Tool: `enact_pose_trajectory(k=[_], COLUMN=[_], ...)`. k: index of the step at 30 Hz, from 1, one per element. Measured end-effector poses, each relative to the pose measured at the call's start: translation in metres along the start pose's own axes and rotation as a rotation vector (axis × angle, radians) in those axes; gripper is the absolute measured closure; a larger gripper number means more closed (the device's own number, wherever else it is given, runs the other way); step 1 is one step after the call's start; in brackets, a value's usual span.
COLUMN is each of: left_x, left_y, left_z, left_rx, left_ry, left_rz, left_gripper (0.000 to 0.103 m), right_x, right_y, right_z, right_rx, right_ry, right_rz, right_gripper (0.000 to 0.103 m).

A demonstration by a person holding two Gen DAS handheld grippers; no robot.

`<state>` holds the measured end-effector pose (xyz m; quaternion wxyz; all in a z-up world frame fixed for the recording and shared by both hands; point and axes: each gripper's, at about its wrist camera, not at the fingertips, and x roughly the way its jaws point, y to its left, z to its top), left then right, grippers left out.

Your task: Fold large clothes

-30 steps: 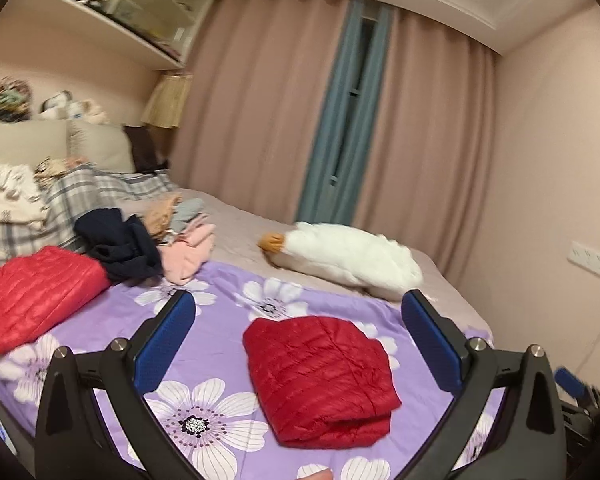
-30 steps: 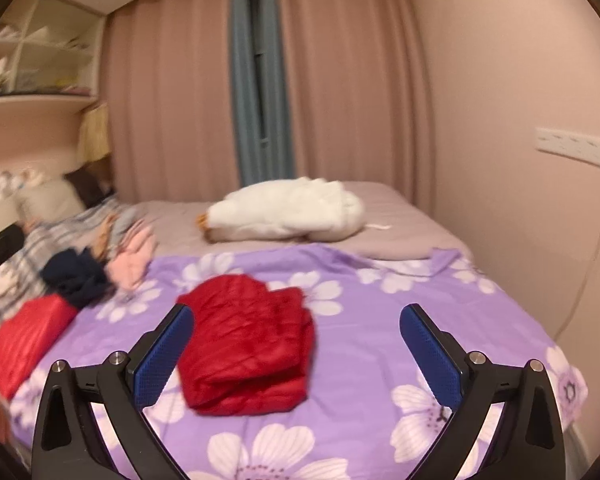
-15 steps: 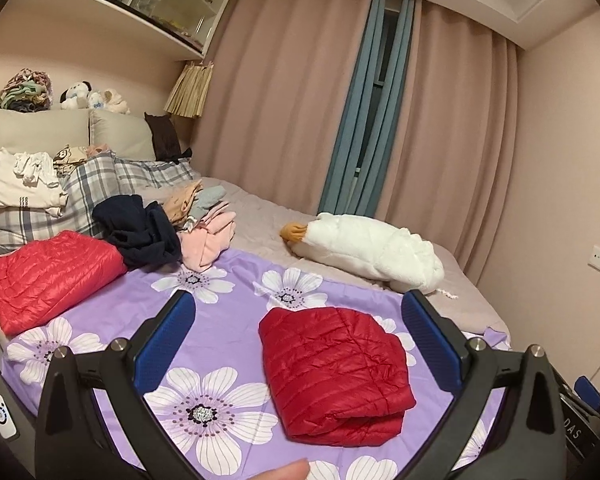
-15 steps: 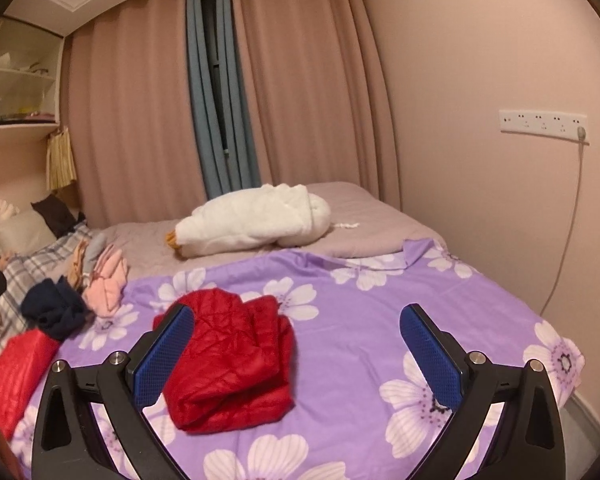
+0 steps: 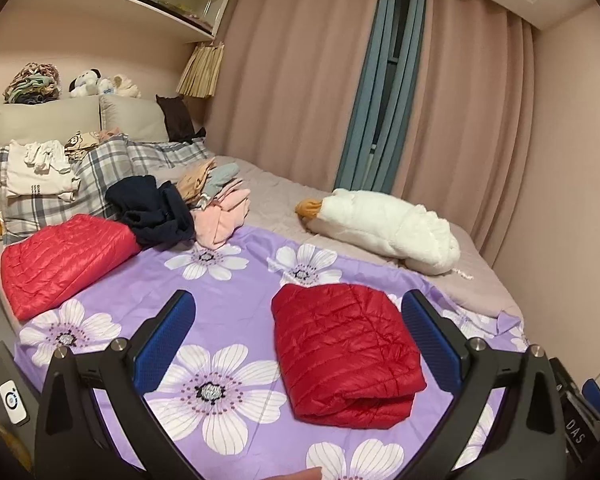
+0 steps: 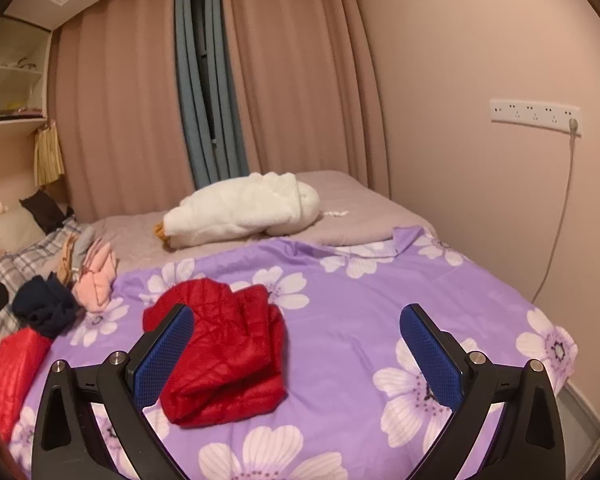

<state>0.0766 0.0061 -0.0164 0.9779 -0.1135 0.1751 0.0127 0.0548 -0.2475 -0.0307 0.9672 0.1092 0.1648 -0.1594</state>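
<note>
A red quilted down jacket [image 5: 346, 354] lies folded into a thick bundle on the purple flowered sheet [image 5: 228, 280]; in the right wrist view the same red jacket [image 6: 224, 352] sits left of centre. My left gripper [image 5: 300, 340] is open and held above the sheet, its right pad close to the jacket's right edge. My right gripper [image 6: 296, 354] is open too, with nothing between its pads, and its left pad overlaps the jacket in the picture. A second folded red jacket [image 5: 60, 260] rests at the bed's left side.
A white plush goose [image 5: 380, 228] lies across the far side of the bed. A heap of navy [image 5: 152, 210] and pink clothes [image 5: 220, 220] sits beside plaid pillows [image 5: 100, 176]. A wall with a socket strip [image 6: 534, 114] and cable borders the right.
Both grippers have pulled back and risen, so more of the bed shows. The red jacket stays folded in place. Both stay open.
</note>
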Motion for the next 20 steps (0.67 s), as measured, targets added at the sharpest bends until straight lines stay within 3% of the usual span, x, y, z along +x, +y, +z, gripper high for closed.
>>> enact_pose_trajectory(k=[3,8,14,20], left_x=[-0.003,-0.010,-0.016,-0.013], left_y=[0.003,0.019,0.026,0.031], left_z=[-0.004,-0.010,-0.012,-0.018], left_rx=[-0.002,-0.092,-0.062,-0.061], left_ry=[0.034,0.067,-0.005,-0.006], left_rz=[0.011,-0.014,0.060,0.029], left_gripper=[0.000,0.000,0.000,0.000], right_x=[-0.004,-0.013,-0.011,-0.005], right_y=[0.003,0.010,0.025,0.034], right_z=[0.002,-0.001,-0.010,-0.016], right_rx=[-0.007,-0.028,-0.077,-0.047], right_ry=[0.008,-0.014,-0.005,0.021], right_rz=[-0.019,-0.037,0.013,0.081], right_gripper=[0.001,0.001,0.001,0.001])
